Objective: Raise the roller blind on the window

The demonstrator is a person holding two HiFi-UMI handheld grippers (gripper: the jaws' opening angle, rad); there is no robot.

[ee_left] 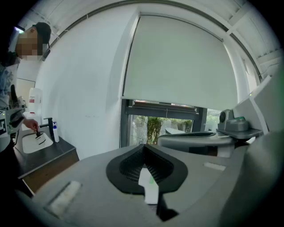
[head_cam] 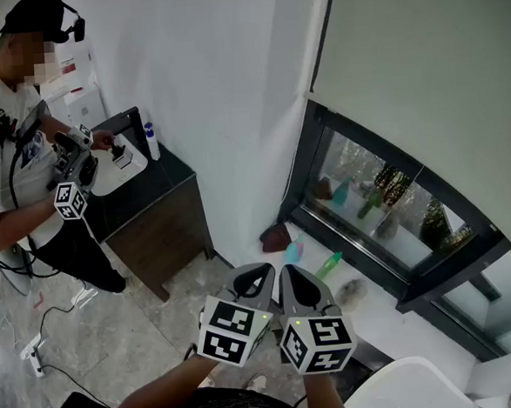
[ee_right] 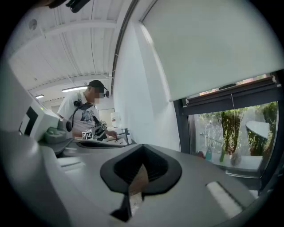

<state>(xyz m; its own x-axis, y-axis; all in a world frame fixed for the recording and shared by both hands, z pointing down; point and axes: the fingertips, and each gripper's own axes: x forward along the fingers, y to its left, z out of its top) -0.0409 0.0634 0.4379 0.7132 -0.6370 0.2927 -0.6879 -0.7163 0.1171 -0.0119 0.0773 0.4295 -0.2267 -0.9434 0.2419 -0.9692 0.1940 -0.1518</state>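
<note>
The pale roller blind [head_cam: 429, 64] covers most of the window [head_cam: 387, 207]; its bottom bar [ee_left: 177, 101] hangs a little above the sill, leaving a low strip of glass. In the right gripper view the blind [ee_right: 213, 44] fills the upper right, and a thin cord [ee_right: 231, 115] drops from its bar. My left gripper [head_cam: 258, 270] and right gripper [head_cam: 292, 271] sit side by side at the bottom centre, well short of the window. Both are shut with nothing between their jaws, as seen at the left gripper [ee_left: 143, 146] and right gripper [ee_right: 143, 146].
Several small bottles [head_cam: 330, 265] stand on the white sill [head_cam: 394, 315] below the dark window frame. At the left, a person [head_cam: 16, 154] holding grippers works at a dark counter [head_cam: 162, 183] with a white sink. Cables lie on the marble floor [head_cam: 99, 340].
</note>
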